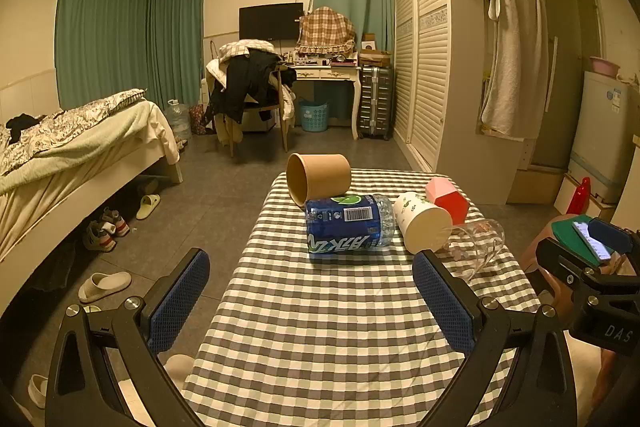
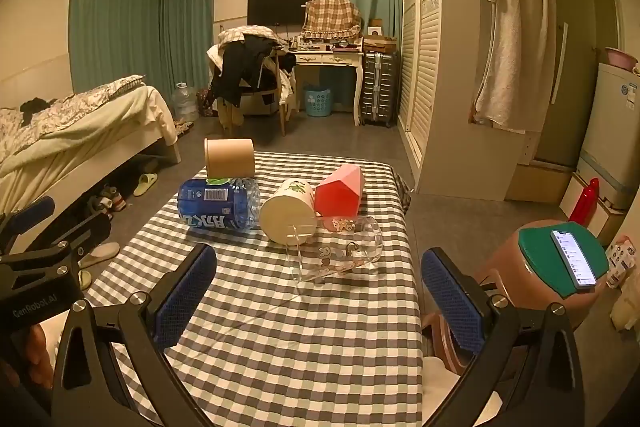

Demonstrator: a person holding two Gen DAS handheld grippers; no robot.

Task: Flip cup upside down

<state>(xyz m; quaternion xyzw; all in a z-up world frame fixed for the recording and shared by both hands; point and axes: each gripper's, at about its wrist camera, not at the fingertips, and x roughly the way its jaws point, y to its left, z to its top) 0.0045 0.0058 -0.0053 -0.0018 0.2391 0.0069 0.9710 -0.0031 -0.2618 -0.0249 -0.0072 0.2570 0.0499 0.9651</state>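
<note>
Several cups lie on their sides on the checked table [image 1: 320,327] [image 2: 280,347]. A brown paper cup [image 1: 318,179] [image 2: 229,157] is at the far end. A white printed cup [image 1: 422,223] [image 2: 288,211] lies next to a clear glass mug [image 1: 478,243] [image 2: 340,247]. A red faceted cup [image 1: 446,199] [image 2: 339,191] is behind them. My left gripper [image 1: 312,291] is open and empty, short of the objects. My right gripper [image 2: 318,287] is open and empty, just short of the glass mug.
A blue-labelled water bottle [image 1: 346,225] [image 2: 218,205] lies on its side in front of the brown cup. A brown stool with a green pad and a phone [image 2: 560,259] stands right of the table. A bed [image 1: 72,155] and shoes are to the left.
</note>
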